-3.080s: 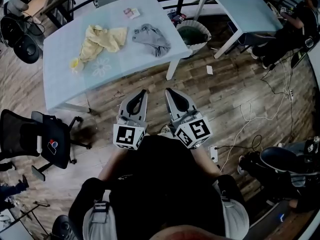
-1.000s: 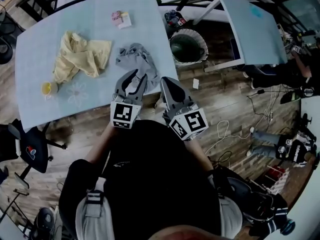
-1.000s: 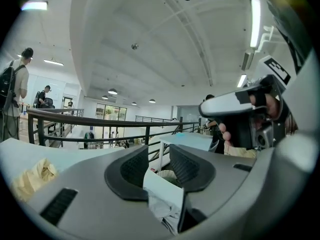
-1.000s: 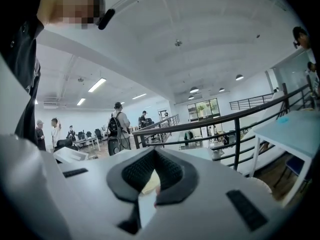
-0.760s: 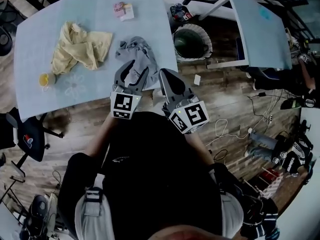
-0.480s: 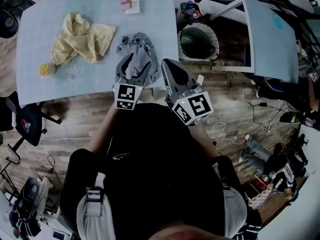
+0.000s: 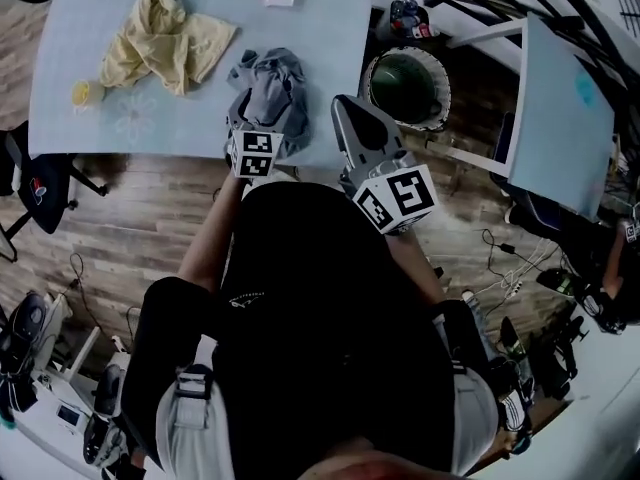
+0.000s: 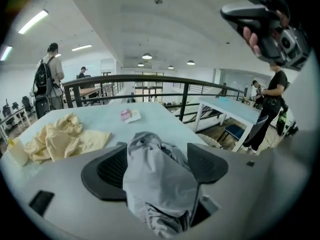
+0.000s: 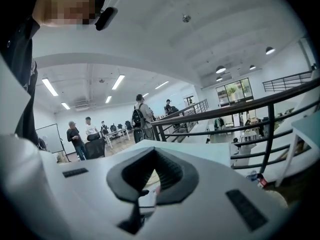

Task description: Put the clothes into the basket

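The table (image 7: 320, 28) spreads out ahead of both grippers, and its near edge lies just under the left one. The basket (image 7: 443, 88) stands on the floor off the table's right side, to the right of both pairs of fingers and lower than them. The yellow garment (image 7: 165, 33) lies crumpled well to the left of the left fingers and farther out. The grey garment (image 8: 157, 179) is heaped at the table's near edge, directly between the left fingers.

The left gripper (image 7: 262, 108) points down at that heap. Its fingers (image 8: 107, 171) are released and opening wide, one on each side of the cloth, and the pads do not appear to squeeze it. The heap's long axis runs away from the person, roughly along the line the fingers point, so they straddle it across its narrow width.

The right gripper (image 7: 345, 103) hangs just right of the grey garment, beyond the table's corner. Its fingers (image 9: 172, 174) are clenched tip to tip with nothing between them.

The left gripper is the nearer one to the grey garment and the right is nearer to the basket. Closing the left fingers where they stand should catch the cloth. It would then need carrying rightward past the right gripper to the basket.
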Action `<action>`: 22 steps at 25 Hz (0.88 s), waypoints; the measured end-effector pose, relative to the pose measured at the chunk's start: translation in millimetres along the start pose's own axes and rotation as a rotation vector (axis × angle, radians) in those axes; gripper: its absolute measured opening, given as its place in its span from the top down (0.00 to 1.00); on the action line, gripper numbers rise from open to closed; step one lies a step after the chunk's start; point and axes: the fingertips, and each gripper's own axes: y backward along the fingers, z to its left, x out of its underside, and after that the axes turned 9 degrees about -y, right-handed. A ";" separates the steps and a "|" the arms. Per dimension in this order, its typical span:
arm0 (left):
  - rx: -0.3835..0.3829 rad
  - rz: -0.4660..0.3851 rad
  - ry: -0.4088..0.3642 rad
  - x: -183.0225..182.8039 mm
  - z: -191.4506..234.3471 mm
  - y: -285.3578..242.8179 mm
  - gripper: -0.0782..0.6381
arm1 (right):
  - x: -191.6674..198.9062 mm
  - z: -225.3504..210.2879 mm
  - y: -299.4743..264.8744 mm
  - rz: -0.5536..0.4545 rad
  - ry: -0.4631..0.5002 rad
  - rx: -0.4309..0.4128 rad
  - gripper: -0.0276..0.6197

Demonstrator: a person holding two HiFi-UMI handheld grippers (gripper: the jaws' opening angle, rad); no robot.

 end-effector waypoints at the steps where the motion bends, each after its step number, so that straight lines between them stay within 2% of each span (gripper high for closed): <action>1: 0.002 0.032 0.007 10.0 -3.5 -6.9 0.38 | -0.6 -3.6 1.0 0.007 0.003 -0.013 0.95; 4: -0.007 0.129 0.052 39.8 -12.6 -24.3 0.38 | -3.6 -12.6 3.8 0.032 0.016 -0.051 0.95; 8: -0.090 0.242 0.136 71.3 -12.9 -43.8 0.38 | -4.4 -24.8 5.1 0.053 0.013 -0.090 0.95; 10: -0.122 0.273 0.142 77.1 -12.5 -51.9 0.37 | -4.6 -27.1 5.1 0.058 0.011 -0.109 0.95; 14: -0.122 0.310 0.109 81.5 -18.5 -72.0 0.35 | -1.9 -32.1 8.0 0.077 0.009 -0.129 0.95; 17: -0.139 0.338 0.114 87.1 -17.3 -79.5 0.35 | 2.0 -37.6 10.7 0.092 0.002 -0.131 0.95; 20: -0.151 0.332 0.146 88.4 -12.9 -80.0 0.35 | 2.3 -41.8 12.2 0.094 -0.005 -0.134 0.95; 22: -0.157 0.309 0.142 87.3 -12.8 -80.4 0.35 | 3.0 -45.0 13.1 0.092 -0.011 -0.133 0.95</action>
